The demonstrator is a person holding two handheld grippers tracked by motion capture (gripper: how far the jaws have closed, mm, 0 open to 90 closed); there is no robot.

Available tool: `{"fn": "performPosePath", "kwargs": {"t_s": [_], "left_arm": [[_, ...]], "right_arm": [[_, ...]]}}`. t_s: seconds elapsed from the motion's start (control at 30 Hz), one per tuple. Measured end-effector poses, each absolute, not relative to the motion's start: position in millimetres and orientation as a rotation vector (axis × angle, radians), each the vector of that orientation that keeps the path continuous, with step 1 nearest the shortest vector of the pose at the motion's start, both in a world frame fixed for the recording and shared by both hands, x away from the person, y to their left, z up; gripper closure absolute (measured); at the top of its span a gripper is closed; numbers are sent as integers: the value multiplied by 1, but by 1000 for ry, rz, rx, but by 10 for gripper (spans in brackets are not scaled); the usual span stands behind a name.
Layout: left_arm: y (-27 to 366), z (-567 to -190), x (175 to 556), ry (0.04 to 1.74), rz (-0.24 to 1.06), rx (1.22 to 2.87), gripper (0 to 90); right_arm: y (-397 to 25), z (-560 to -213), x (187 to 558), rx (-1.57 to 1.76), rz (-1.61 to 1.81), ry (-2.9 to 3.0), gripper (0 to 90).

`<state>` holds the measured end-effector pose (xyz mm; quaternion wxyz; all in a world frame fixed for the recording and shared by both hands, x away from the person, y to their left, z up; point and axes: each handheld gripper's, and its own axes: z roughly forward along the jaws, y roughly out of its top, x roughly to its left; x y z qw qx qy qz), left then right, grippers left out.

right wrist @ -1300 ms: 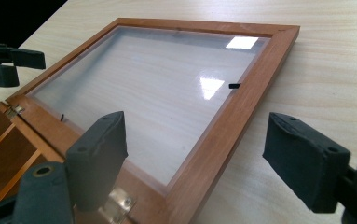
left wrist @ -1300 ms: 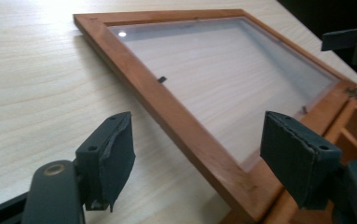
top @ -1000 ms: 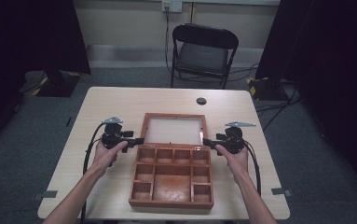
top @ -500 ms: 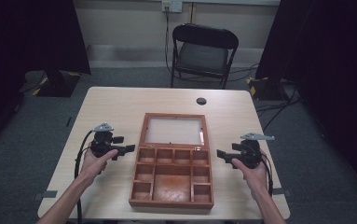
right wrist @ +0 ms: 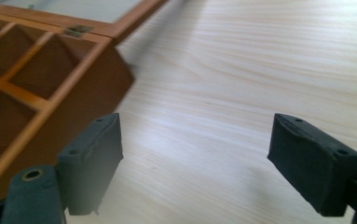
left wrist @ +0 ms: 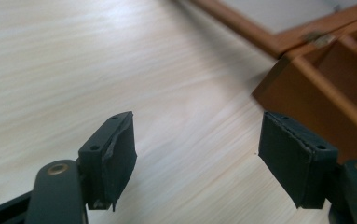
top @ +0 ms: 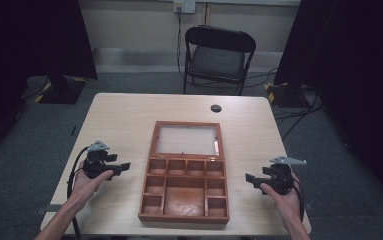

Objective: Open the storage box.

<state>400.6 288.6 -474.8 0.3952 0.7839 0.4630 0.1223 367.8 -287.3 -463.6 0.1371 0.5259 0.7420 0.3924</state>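
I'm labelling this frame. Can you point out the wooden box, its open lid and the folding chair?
wooden box (top: pixel 185 216), high view, front wall.
open lid (top: pixel 186 125), high view, far frame edge.
folding chair (top: pixel 220 38), high view, backrest.

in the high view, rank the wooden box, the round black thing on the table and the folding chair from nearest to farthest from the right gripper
From the right gripper, at the table's right edge:
1. Open wooden compartment box, just to its left at mid-table.
2. Small round black object, near the table's far edge.
3. Black folding chair, on the floor beyond the table.
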Motion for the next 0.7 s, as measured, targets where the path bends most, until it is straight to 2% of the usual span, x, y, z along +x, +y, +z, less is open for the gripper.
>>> {"fn": "performPosePath", "kwargs": {"t_s": [0.37,0.43,0.53,0.6,0.7], "left_arm": [[298,-491,400,1244,319,2022,194],[297,-493,399,1242,356,2027,194],[294,-499,398,1196,495,2075,174],[293,-502,398,1194,513,2062,118],[292,-502,397,1199,515,2052,100]], "right_arm": [[-299,-487,374,1613,910,2108,146],[-299,-490,374,1588,878,2078,140],[-296,-493,374,1557,817,2046,130],[-293,-499,373,1517,839,2022,61],[-293,-500,372,1513,853,2012,56]]}}
